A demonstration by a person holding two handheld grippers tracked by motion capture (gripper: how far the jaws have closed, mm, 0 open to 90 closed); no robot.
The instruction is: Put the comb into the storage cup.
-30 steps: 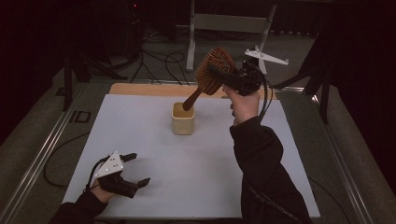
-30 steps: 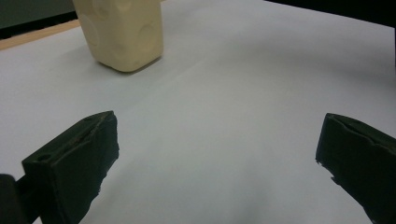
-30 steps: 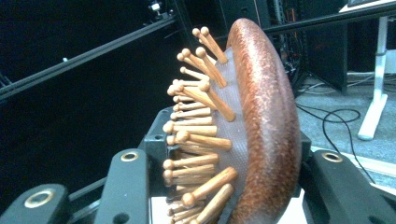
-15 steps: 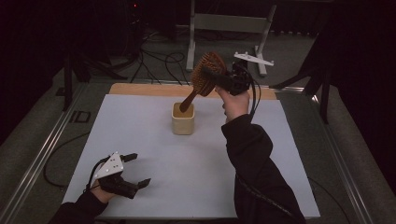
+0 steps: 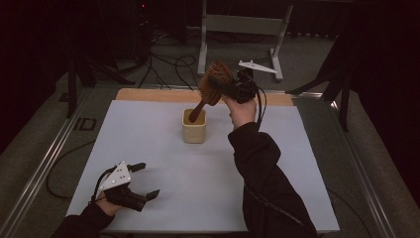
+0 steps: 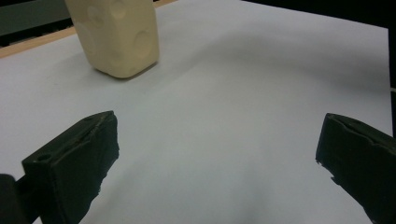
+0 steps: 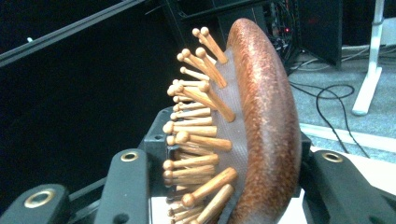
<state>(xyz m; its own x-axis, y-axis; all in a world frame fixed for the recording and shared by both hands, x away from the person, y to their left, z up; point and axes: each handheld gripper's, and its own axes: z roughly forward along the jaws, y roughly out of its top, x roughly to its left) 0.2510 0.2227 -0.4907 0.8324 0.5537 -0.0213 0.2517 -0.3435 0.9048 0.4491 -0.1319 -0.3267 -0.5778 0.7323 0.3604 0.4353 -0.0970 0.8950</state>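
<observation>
Overhead, right hand-held gripper (image 5: 232,89) clamping hairbrush (image 5: 212,85), handle seemingly inside cup (image 5: 194,132), left hand-held gripper (image 5: 143,180) wide open.

In the right gripper view the wooden hairbrush (image 7: 261,126) is cut off by the lower edge, its handle out of frame behind the right tool (image 7: 224,186). In the left gripper view the cream cup (image 6: 116,37) is cropped at the top edge. In the high view the handle's tip is hidden inside the cup (image 5: 194,130).

A lab or studio: dark curtains, floor cables (image 5: 163,62), metal stand (image 5: 242,29).
</observation>
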